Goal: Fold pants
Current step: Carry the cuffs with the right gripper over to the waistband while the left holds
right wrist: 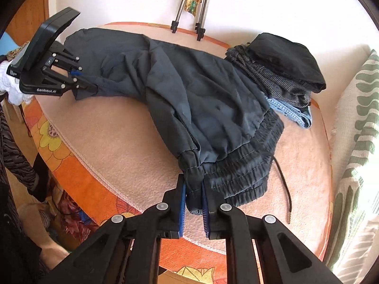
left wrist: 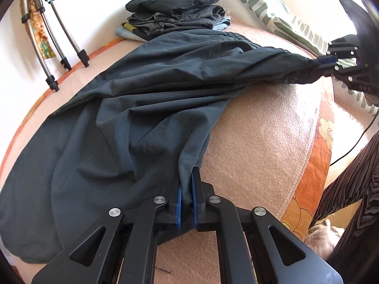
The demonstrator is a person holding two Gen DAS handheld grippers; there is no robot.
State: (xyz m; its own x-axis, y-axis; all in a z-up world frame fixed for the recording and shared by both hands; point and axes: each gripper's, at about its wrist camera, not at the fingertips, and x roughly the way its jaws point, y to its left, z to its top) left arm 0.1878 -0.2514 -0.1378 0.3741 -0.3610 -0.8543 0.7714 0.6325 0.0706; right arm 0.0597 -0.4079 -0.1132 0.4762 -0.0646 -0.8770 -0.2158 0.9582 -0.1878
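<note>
Dark grey-blue pants (left wrist: 142, 90) lie crumpled across a pink blanket (left wrist: 260, 130) on a bed. In the left wrist view my left gripper (left wrist: 188, 176) is shut on the bunched end of a pant leg, with fabric pinched between its blue pads. My right gripper (left wrist: 319, 62) shows at the far right, clamped on the gathered waistband corner. In the right wrist view the right gripper (right wrist: 192, 181) is shut on that elastic waistband corner of the pants (right wrist: 201, 90). The left gripper (right wrist: 93, 86) holds the leg end at the upper left.
A stack of folded clothes (right wrist: 279, 64) sits at the back of the bed beside the waistband. A black drawstring (right wrist: 281, 184) trails over the blanket. Tripod legs (right wrist: 201, 11) stand behind the bed, a green-patterned pillow (right wrist: 360, 118) lies right, and an orange flowered sheet (left wrist: 315, 165) marks the near edge.
</note>
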